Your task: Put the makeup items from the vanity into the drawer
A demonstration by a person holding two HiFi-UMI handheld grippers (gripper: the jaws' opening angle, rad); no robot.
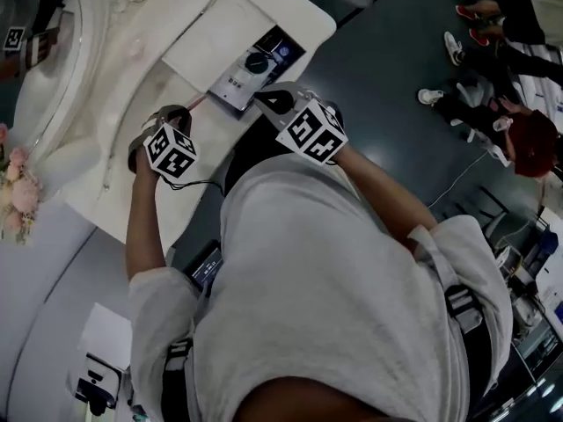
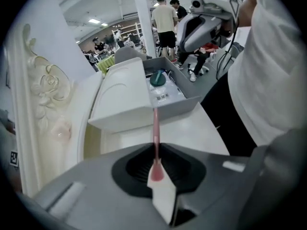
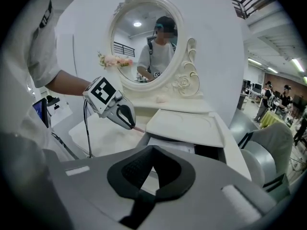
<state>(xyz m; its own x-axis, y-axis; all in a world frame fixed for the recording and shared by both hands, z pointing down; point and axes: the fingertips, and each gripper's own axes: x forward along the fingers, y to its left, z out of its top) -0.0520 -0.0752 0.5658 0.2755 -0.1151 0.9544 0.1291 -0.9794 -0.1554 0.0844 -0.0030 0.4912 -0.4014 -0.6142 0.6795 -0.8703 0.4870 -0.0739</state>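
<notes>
Left gripper view: our left gripper (image 2: 157,169) pinches a thin pink stick (image 2: 155,128) in its jaws, aimed at the open drawer (image 2: 189,99) near the surface's (image 2: 196,128) front edge, ready to drop in. Our right gripper's (image 3: 149,176) jaws are closed, empty.
</notes>
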